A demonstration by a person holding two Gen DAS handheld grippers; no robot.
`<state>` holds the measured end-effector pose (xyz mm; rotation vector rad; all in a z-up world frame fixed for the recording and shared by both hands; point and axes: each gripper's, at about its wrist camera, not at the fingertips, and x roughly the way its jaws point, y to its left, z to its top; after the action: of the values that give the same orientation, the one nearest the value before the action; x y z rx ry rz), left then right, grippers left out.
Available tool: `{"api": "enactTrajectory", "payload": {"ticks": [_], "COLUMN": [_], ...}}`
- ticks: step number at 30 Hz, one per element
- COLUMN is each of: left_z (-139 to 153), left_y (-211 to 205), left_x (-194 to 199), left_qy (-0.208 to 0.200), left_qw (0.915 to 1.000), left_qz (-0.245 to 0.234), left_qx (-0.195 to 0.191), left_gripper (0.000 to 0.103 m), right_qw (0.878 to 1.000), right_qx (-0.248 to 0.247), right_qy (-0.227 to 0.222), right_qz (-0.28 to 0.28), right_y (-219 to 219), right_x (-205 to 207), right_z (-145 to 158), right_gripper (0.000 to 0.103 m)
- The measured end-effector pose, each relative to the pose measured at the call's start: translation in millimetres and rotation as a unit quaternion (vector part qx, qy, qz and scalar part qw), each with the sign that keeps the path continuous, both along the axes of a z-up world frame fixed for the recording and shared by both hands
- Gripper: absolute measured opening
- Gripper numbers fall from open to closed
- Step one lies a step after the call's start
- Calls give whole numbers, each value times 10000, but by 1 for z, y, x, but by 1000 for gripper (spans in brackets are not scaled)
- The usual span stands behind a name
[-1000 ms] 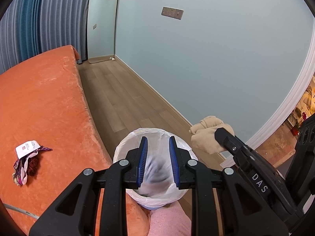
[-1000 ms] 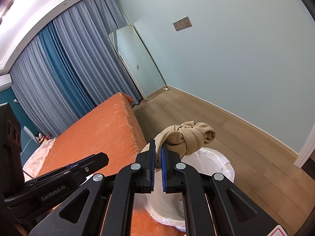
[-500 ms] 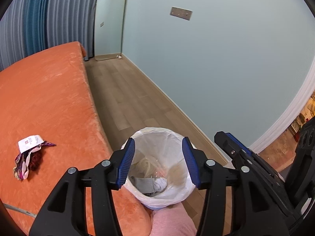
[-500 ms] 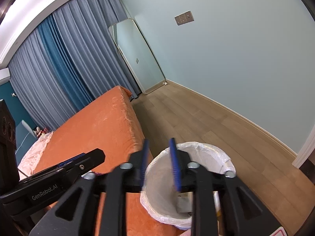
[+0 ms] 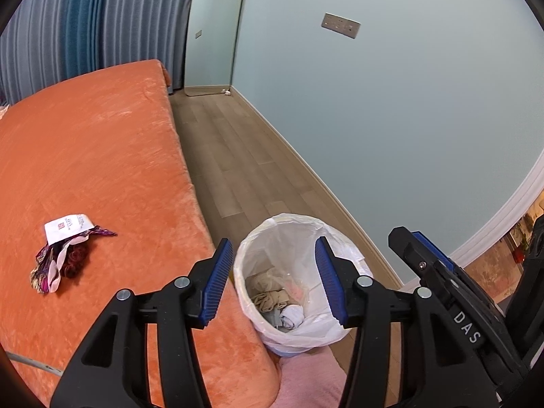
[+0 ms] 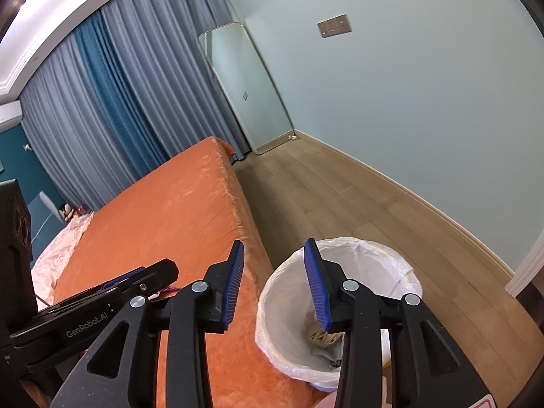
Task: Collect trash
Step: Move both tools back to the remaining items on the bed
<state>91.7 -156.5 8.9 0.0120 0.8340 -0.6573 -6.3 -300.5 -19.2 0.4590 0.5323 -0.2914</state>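
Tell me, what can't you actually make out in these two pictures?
- Trash bin: its base and outer wall, hidden by the white liner in both views.
- Bin contents: partly covered by the right gripper in the right view.
- Paper tag on the bed: print too small, left view.
- Wall switch: markings too small.

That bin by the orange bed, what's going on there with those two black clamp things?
A person is tidying up with a two-finger gripper in each hand. Both the left gripper and the right gripper are open and empty, above the lined trash bin, which stands on the floor beside the bed. Beige cloth and a white wad lie inside it. A crumpled wrapper still lies on the bed, not yet collected.
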Motion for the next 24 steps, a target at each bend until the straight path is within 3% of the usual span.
{"api": "enactTrajectory", "payload": {"ticks": [15, 18, 20, 24], "left_z": [-8, -12, -13, -17], "left_y": [73, 91, 103, 130], "left_x": [20, 25, 28, 34], "left_qy": [141, 176, 194, 119], "left_qw": [9978, 9966, 9956, 9927], "left_qz": [639, 796, 914, 1204], "left_qx": [-85, -108, -95, -6], "left_gripper": [48, 48, 57, 57], "right_qw": [9976, 9965, 9956, 9931], "right_qx": [-186, -222, -251, -304], "right_qy": [233, 267, 283, 354], "right_qz": [627, 764, 857, 1073], "right_y": [53, 67, 76, 98], "right_x": [36, 43, 48, 57], "right_z": [-4, -4, -4, -8], "right_gripper": [39, 43, 44, 44]}}
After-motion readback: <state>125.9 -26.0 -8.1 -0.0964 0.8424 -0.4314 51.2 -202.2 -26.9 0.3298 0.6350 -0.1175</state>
